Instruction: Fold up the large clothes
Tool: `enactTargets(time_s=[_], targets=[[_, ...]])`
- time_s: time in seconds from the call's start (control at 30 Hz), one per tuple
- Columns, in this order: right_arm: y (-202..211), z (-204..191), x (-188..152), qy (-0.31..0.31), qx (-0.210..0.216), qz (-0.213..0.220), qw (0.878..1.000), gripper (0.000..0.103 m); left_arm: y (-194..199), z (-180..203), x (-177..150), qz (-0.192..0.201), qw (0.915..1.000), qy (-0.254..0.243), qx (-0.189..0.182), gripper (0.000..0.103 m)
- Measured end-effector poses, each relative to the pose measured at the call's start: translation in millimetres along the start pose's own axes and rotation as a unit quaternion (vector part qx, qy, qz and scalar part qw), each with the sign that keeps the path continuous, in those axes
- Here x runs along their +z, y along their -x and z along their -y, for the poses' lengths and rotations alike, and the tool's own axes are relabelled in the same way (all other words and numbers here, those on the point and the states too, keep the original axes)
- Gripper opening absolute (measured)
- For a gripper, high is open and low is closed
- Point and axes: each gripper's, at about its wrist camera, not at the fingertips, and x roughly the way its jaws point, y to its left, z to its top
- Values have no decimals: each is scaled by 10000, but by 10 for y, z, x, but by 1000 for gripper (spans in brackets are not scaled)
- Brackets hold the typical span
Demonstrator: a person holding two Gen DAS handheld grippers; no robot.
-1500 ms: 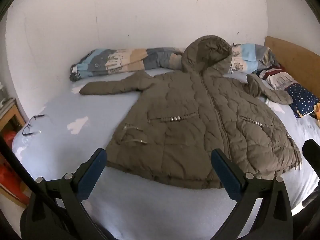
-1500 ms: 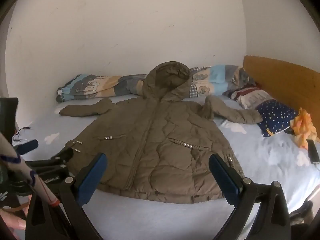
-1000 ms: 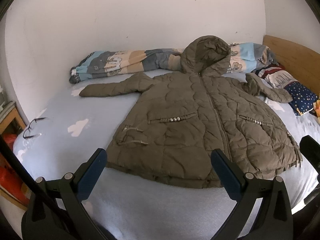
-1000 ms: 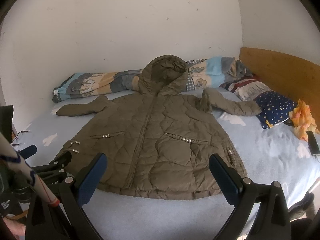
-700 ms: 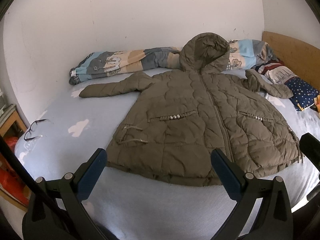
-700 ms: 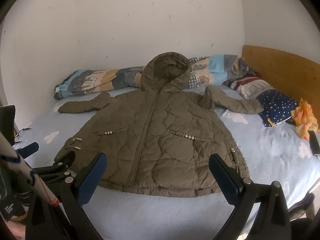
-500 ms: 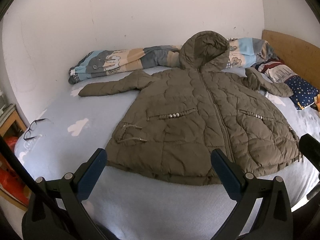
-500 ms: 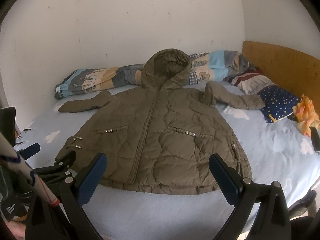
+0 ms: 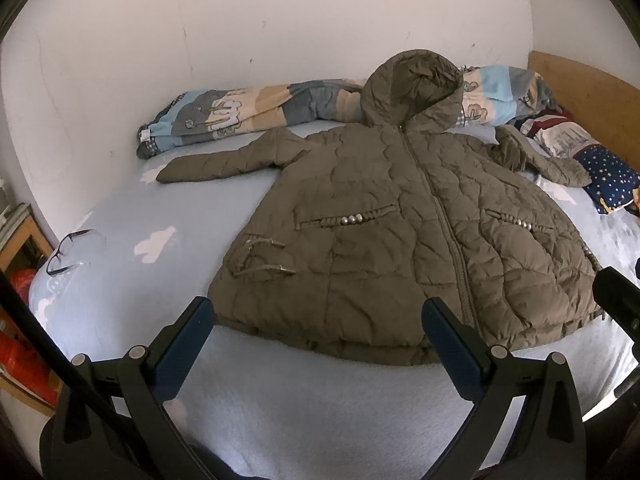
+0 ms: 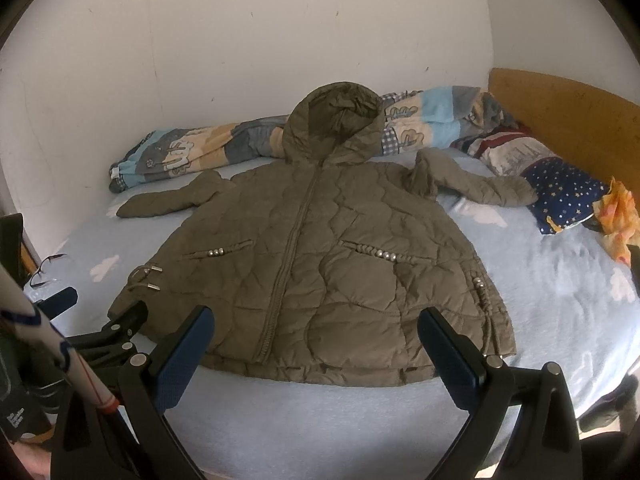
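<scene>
An olive-brown quilted hooded jacket point(image 9: 392, 232) lies flat, front up and zipped, on a light blue bed point(image 9: 280, 392); it also shows in the right wrist view point(image 10: 320, 264). Its sleeves spread left point(image 9: 224, 160) and right point(image 9: 544, 160), and the hood point(image 9: 412, 88) rests against the bedding. My left gripper point(image 9: 316, 336) is open and empty just before the jacket's hem. My right gripper point(image 10: 316, 340) is open and empty over the hem's near edge. The left gripper's fingers point(image 10: 124, 324) show at the left of the right wrist view.
A rolled patterned quilt point(image 9: 248, 112) lies along the wall behind the hood. Pillows point(image 10: 560, 188) and an orange cloth point(image 10: 618, 216) sit by the wooden headboard point(image 10: 568, 120) at right. Glasses point(image 9: 68, 248) lie near the bed's left edge, by a wooden side table point(image 9: 20, 232).
Both grippers have moved slightly closer to the jacket's hem; the jacket sits a bit larger and higher in view. Both grippers stay open. The jacket has not moved.
</scene>
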Motion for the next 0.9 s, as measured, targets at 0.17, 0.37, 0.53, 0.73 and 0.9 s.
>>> enactTargets(time_s=[0.17, 0.37, 0.53, 0.73, 0.9], targets=[[-38, -15, 13, -58, -20, 53, 10000, 103, -20, -1, 8, -26, 10000, 3, 6, 103], [-92, 37, 63, -636, -25, 181, 9978, 103, -137, 7, 104, -202, 9998, -25, -63, 103], [-262, 607, 276, -1202, 185, -70, 9926, 103, -499, 10, 566, -244, 9996, -162, 9, 103], [-446, 1534, 684, -1713, 29, -200, 9850, 103, -1321, -72, 1105, -668, 9976, 152, -106, 103], [-673, 2295, 1019, -2454, -213, -276, 9688, 103, -2102, -209, 1259, -1562, 9875, 14, 204, 103]])
